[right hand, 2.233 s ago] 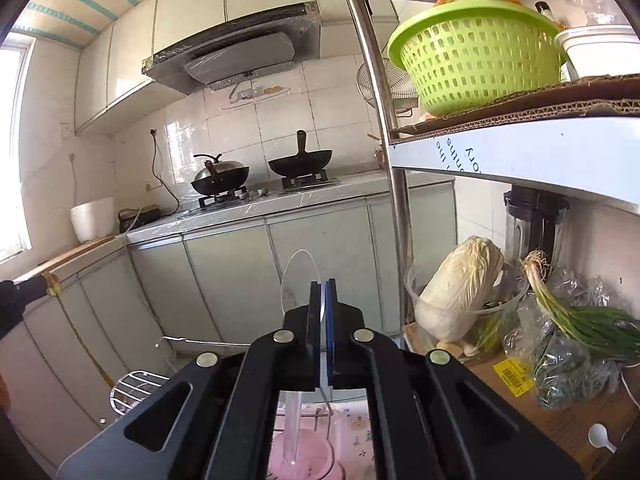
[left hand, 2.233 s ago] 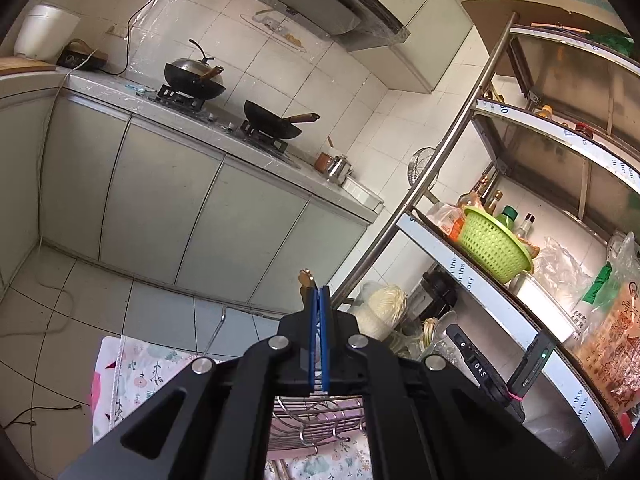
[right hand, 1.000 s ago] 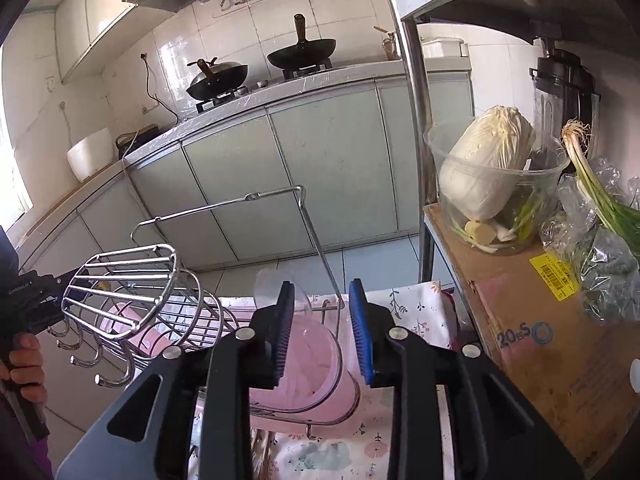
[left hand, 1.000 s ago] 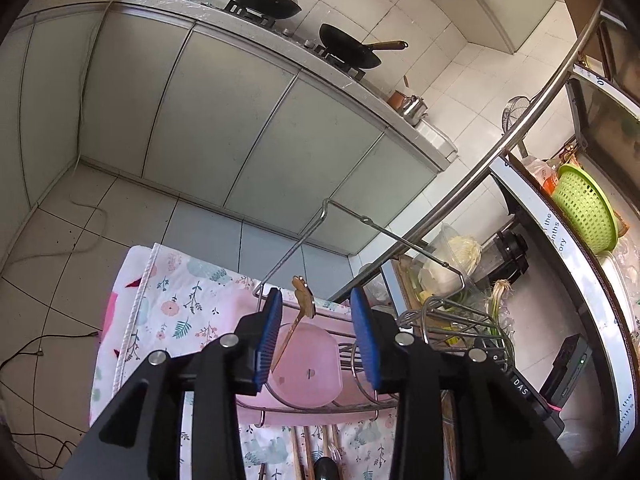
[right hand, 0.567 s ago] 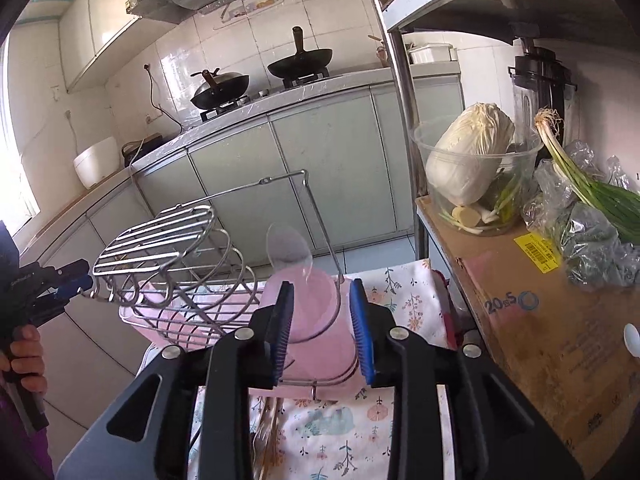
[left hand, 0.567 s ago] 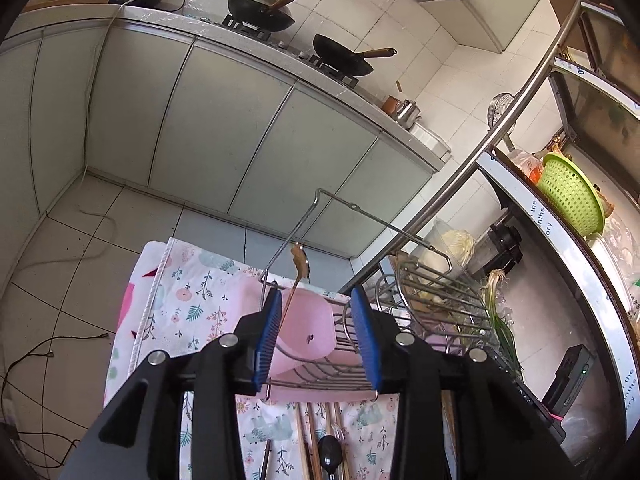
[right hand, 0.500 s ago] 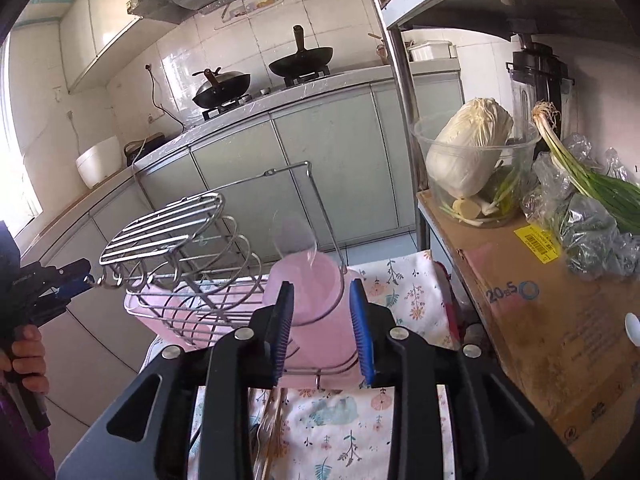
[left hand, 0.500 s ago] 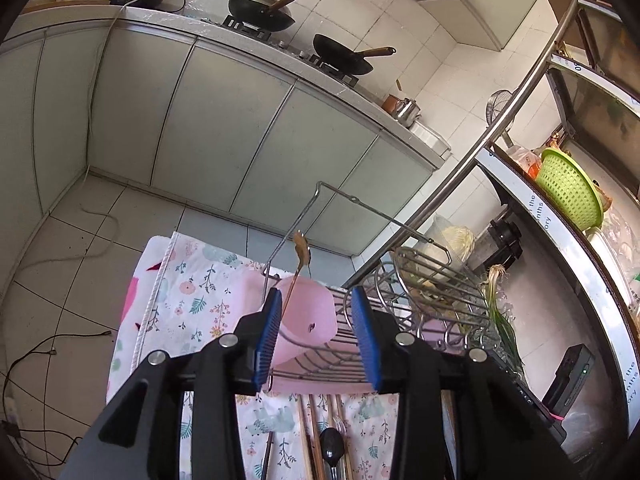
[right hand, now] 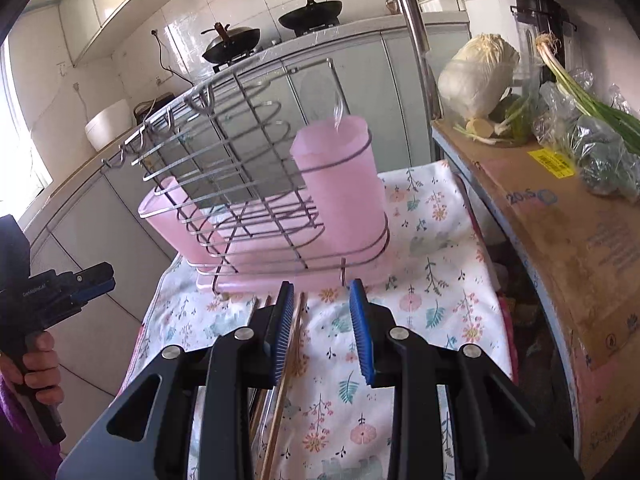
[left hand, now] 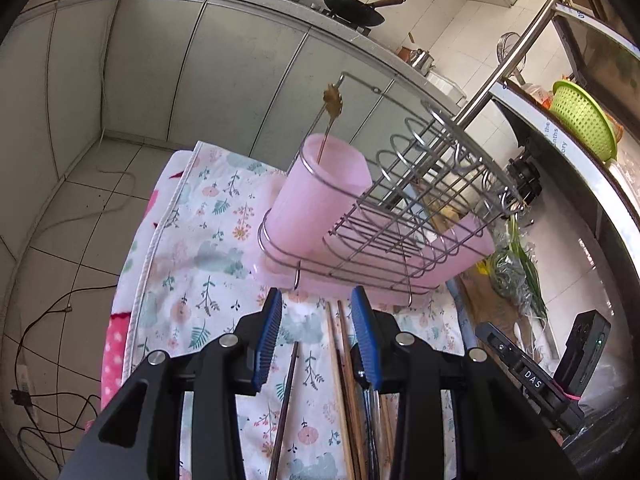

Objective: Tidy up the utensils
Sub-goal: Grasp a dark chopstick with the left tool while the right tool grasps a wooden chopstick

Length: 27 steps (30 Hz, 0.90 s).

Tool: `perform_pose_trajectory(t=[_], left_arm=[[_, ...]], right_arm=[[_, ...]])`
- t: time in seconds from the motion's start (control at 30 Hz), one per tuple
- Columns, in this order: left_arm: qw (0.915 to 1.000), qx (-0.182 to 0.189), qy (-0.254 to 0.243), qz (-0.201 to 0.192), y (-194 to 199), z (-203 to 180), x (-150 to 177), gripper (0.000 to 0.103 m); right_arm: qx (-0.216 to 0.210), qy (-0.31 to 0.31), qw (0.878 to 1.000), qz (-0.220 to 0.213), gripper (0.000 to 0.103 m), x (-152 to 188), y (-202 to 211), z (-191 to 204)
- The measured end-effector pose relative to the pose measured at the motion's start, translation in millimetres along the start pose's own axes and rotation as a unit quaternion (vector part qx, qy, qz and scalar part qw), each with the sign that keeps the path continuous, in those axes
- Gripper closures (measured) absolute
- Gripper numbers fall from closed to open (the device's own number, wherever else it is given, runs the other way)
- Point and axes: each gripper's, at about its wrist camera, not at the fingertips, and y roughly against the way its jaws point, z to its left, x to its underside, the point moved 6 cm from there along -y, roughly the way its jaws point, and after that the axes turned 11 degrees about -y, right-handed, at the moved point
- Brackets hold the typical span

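Note:
A wire rack [left hand: 404, 216] with pink cups stands on a floral cloth [left hand: 208, 256]. A thin brown-tipped utensil [left hand: 331, 104] stands in the left pink cup [left hand: 320, 196]. A clear spoon [right hand: 328, 96] stands in the right pink cup [right hand: 340, 188]. Chopsticks [left hand: 344, 364] and other utensils lie on the cloth in front of the rack. My left gripper [left hand: 318, 336] is open and empty above them. My right gripper [right hand: 322, 332] is open and empty above chopsticks [right hand: 288, 364]. The left gripper also shows in the right wrist view [right hand: 90, 284].
A cardboard box [right hand: 560, 216] with cabbage [right hand: 476, 76] and green onions [right hand: 580, 100] stands right of the cloth. A metal shelf post [left hand: 508, 60] rises behind the rack. Kitchen cabinets [left hand: 200, 68] with woks lie beyond. Cables [left hand: 44, 320] lie on the floor.
Both grippers opened and let go of their utensils into the pink cups. They then drew back and tilted down, so the rack and the utensils on the cloth show.

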Motion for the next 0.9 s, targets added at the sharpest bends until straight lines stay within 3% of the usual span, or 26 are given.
perform_pose_trajectory(t=[0.47, 0.63, 0.9], left_arm=[[0.9954, -0.050, -0.065, 0.050, -22, -14, 55, 0.068], [0.9926, -0.051, -0.078, 0.078, -36, -17, 68, 0.068], [0.9789, -0.042, -0.118, 0.161, -80, -20, 73, 0.069]], right_arm=[[0.012, -0.002, 0.998, 0.058, 0.074, 53, -11, -10], [0.013, 0.002, 0.997, 0.075, 0.074, 64, -16, -10], [-0.003, 0.003, 0.994, 0.107, 0.074, 73, -28, -8]])
